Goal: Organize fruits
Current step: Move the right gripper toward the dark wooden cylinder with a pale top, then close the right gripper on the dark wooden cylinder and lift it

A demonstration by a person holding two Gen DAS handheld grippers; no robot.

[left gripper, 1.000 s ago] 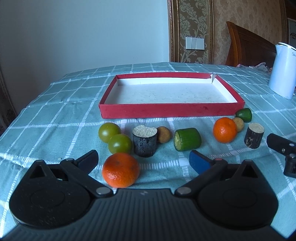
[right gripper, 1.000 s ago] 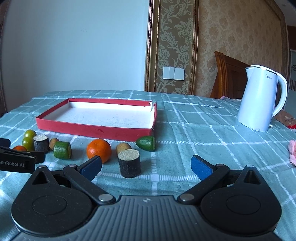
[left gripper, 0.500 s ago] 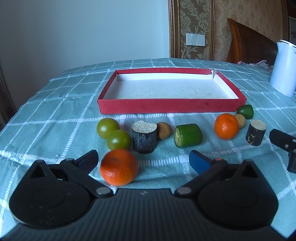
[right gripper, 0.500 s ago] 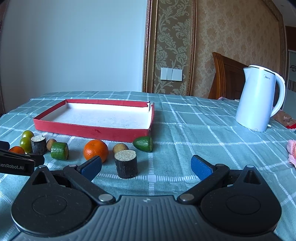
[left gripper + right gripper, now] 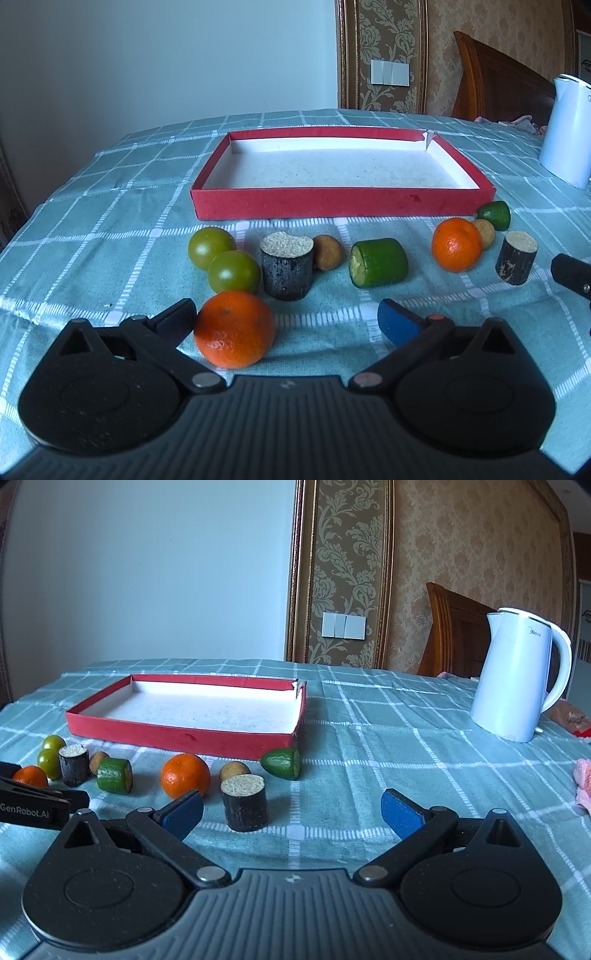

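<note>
Your left gripper (image 5: 286, 319) is holding its fingers (image 5: 397, 325) wide, gripping nothing; an orange (image 5: 234, 328) is sitting between them at lower centre, just beside the left-hand pad. Past it, in mid-frame, two green tomatoes (image 5: 221, 258) are touching each other, next to a dark sugarcane stub (image 5: 287, 268), a small brown longan (image 5: 327, 252) and a green cucumber chunk (image 5: 378, 262) lying on its side.

Your right gripper (image 5: 291, 808) is also keeping its fingers (image 5: 400, 812) spread and empty. A second sugarcane stub (image 5: 244, 802) is standing upright between them, with another orange (image 5: 185, 775), a longan (image 5: 234, 770) and a green cut end piece (image 5: 282, 762) just beyond.

The red tray (image 5: 343, 201) is lying behind the row of fruit on the checked worktop (image 5: 110, 221), and a white kettle (image 5: 517, 675) is standing at the right of the frame.
</note>
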